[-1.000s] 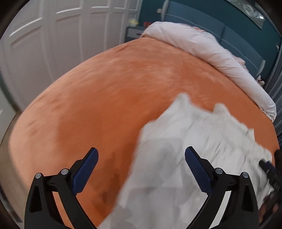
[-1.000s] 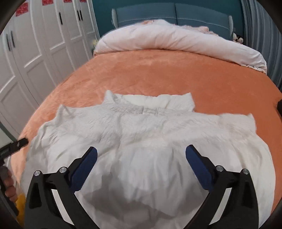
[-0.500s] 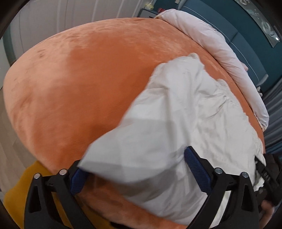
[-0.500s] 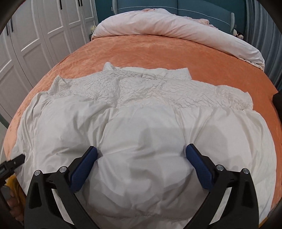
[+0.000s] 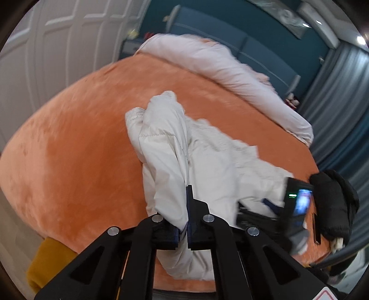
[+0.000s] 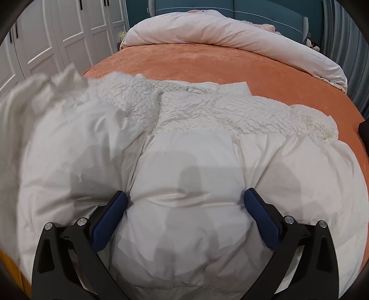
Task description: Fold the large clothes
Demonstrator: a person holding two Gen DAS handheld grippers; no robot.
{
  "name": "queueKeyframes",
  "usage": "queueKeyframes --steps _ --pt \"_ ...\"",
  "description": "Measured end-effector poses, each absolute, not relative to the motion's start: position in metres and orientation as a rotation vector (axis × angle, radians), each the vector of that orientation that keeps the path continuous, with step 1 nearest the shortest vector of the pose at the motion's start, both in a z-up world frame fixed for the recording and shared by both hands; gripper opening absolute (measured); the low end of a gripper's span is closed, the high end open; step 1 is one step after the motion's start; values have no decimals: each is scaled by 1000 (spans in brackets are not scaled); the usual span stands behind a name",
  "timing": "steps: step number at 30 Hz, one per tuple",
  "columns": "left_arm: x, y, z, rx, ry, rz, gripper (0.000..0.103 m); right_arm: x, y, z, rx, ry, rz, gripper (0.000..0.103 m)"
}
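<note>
A white puffy jacket point(image 6: 189, 161) lies spread on the orange bed point(image 6: 196, 62), collar toward the headboard. My left gripper point(image 5: 185, 207) is shut on the jacket's left edge point(image 5: 166, 161) and holds that side lifted and bunched above the bed. In the right wrist view the lifted side point(image 6: 46, 115) shows blurred at the left. My right gripper point(image 6: 185, 205) is open, its jaws pressed down on either side of a padded panel near the hem. It also shows in the left wrist view point(image 5: 276, 212), low on the jacket.
A pale rolled duvet point(image 6: 230, 30) lies across the head of the bed before a blue headboard point(image 6: 265, 9). White wardrobe doors point(image 6: 57, 34) stand on the left. A black garment point(image 5: 334, 203) sits at the bed's right edge. A yellow object point(image 5: 46, 260) lies by the bed.
My left gripper has shut on the jacket's left edge and lifted it up and inward. My right gripper has moved lower onto the hem area and stays open.
</note>
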State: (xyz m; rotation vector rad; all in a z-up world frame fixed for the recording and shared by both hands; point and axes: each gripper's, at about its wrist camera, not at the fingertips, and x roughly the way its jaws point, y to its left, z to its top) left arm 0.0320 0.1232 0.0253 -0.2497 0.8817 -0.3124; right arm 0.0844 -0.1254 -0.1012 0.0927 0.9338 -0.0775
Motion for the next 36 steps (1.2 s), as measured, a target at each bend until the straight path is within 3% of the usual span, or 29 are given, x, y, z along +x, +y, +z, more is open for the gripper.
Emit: queueKeyframes --steps 9,17,27,29,31,33,36 --pt "1 38 75 -48 803 -445 0 79 -135 -102 115 923 -79 98" --pt "-9 -29 73 205 740 -374 1 51 -166 -76 243 889 -46 96" --pt "27 10 50 208 829 -130 3 17 -198 -50 249 840 -100 97" --pt "30 25 45 204 844 -73 6 16 -198 -50 270 842 -92 97" --pt "30 34 41 208 851 -25 20 16 -200 -50 269 845 -84 97" --pt "30 51 36 205 859 29 27 15 -196 -49 250 846 -74 97" --pt "29 70 29 199 874 95 32 13 -191 -46 218 840 -68 97"
